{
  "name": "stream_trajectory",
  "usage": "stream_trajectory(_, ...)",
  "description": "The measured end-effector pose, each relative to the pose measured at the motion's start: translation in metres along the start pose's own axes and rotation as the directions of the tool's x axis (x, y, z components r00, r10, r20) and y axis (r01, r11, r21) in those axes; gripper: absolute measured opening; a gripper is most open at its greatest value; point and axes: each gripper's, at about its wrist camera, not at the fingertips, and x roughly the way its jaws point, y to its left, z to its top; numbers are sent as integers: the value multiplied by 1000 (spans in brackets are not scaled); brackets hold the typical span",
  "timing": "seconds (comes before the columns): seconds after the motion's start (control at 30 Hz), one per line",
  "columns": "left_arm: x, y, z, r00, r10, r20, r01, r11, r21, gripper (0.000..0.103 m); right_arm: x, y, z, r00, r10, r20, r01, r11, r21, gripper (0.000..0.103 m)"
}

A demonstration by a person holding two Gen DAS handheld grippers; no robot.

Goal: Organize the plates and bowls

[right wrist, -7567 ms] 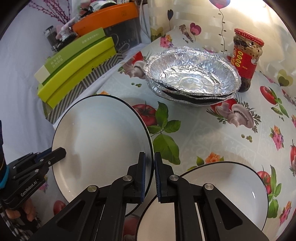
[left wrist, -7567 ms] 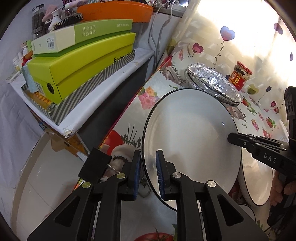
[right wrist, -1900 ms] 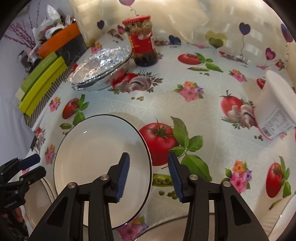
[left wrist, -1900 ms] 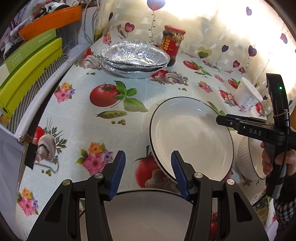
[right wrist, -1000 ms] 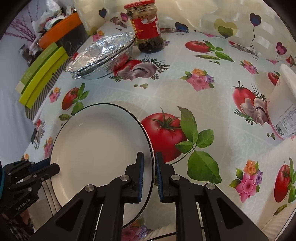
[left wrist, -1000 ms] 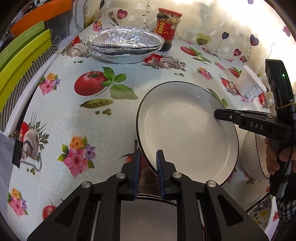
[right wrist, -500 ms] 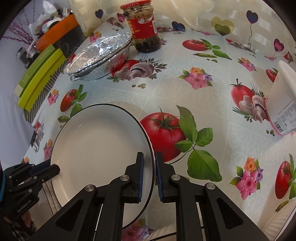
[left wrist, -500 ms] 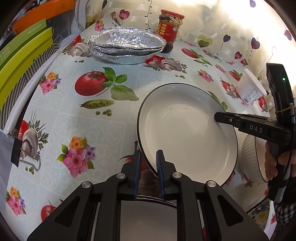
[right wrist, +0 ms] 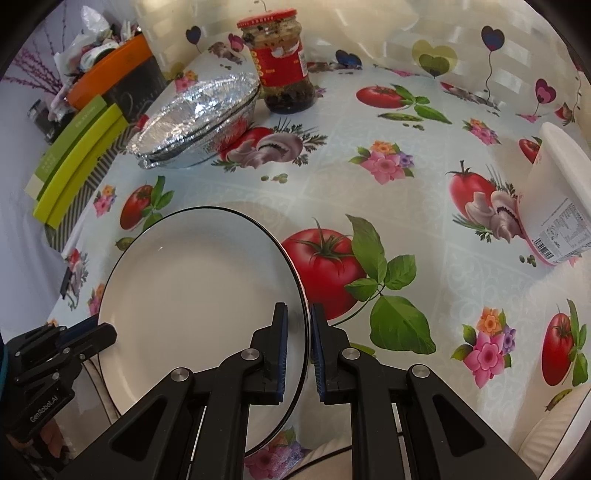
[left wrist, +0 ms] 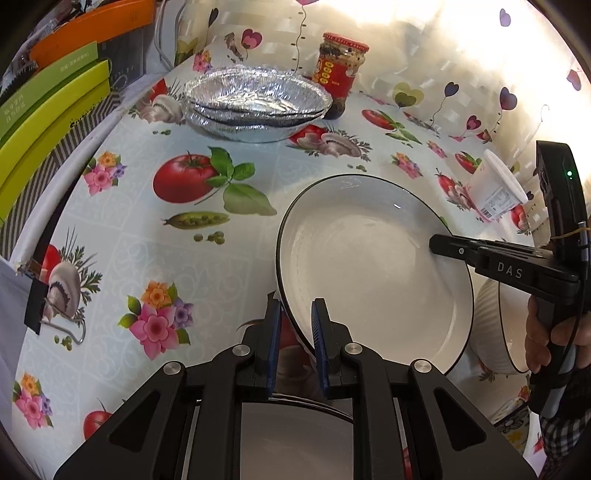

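A: Left gripper (left wrist: 295,341)?
B: Clamped on near-left rim of white plate (left wrist: 373,266), blue pads either side of rim.
A: Right gripper (right wrist: 297,347)?
B: Same plate, opposite rim, pinched tight. Also seen from left cam, reaching in from right, tips on plate edge, hand (left wrist: 557,332) around grip.
A: Plate flat on table?
B: No, tilted, held betw. both grippers above floral tablecloth (left wrist: 155,236). Black line round rim, inside bare.
A: Other dishes?
B: 2nd plate (left wrist: 295,439) right below left gripper, mostly hidden by frame. Ribbed white bowl (left wrist: 491,332) w/ dark rim beside held plate, behind right gripper, partly covered.
A: Rest of table?
B: Stack of foil trays (left wrist: 255,103) at far side, red-label jar (left wrist: 338,79) just beside it. White tub (right wrist: 554,206) lying on side, near right edge. Green boxes (left wrist: 48,125) & orange box (left wrist: 92,29) on shelf off left of table, well apart from plate.
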Motion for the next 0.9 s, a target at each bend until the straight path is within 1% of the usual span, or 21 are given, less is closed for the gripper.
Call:
stream_trajectory(0.23,-11,2,-1,1000,-1,21,1,1000,-9,17,-17,6,-2,1000,9,22,-9,1000,-3,13)
stream_trajectory(0.43,-30,3,-6,999,0,48,0,1000,-8,17,-33,15,-6,999,15,38,-15,1000,-4,13)
stream_trajectory(0.6,-49,4,-11,997,4,76,-4,1000,-11,17,-49,27,-14,998,20,54,-19,1000,-16,13)
stream_trajectory(0.9,-71,12,-26,995,6,96,-4,1000,-27,17,-68,45,-30,997,33,68,-31,999,-28,13)
